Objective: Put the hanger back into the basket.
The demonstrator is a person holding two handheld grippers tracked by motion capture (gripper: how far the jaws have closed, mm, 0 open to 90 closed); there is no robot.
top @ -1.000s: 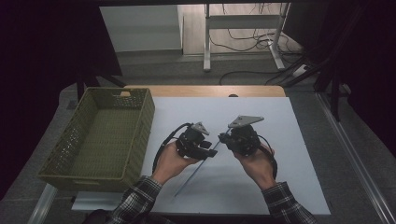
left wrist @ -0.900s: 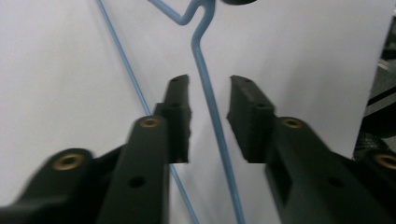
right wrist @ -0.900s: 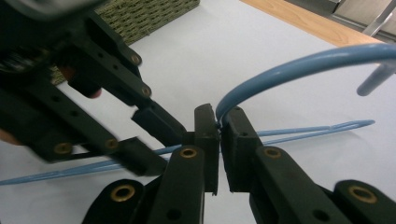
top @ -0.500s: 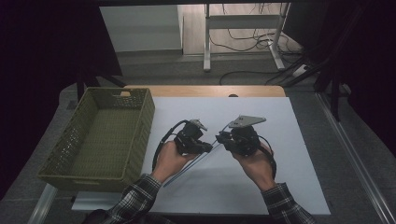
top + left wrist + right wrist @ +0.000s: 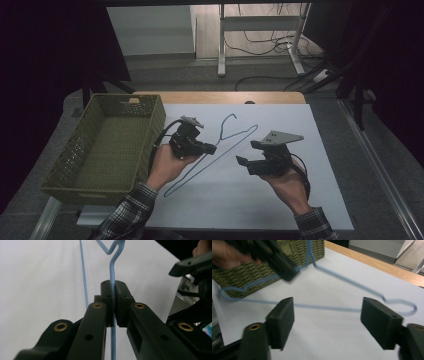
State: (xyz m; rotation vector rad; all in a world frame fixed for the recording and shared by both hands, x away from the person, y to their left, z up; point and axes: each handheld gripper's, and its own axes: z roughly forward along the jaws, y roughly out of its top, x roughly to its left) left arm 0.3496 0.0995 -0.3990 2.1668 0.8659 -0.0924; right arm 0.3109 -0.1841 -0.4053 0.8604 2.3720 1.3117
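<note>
White sheeting (image 5: 280, 200) covers the wooden table, and everything else is placed against it. Off its left edge stands an olive woven basket (image 5: 107, 145). Over its middle hangs a thin light-blue wire hanger (image 5: 235, 137), its hook toward the far edge. No writing is legible. The left gripper (image 5: 212, 149) is clamped on the hanger's wire. The right gripper (image 5: 240, 161), beside the hanger, has just been opening; its jaws stand wide with nothing pinched.

No text, label, brand, number or sign can be read anywhere in these views.
</note>
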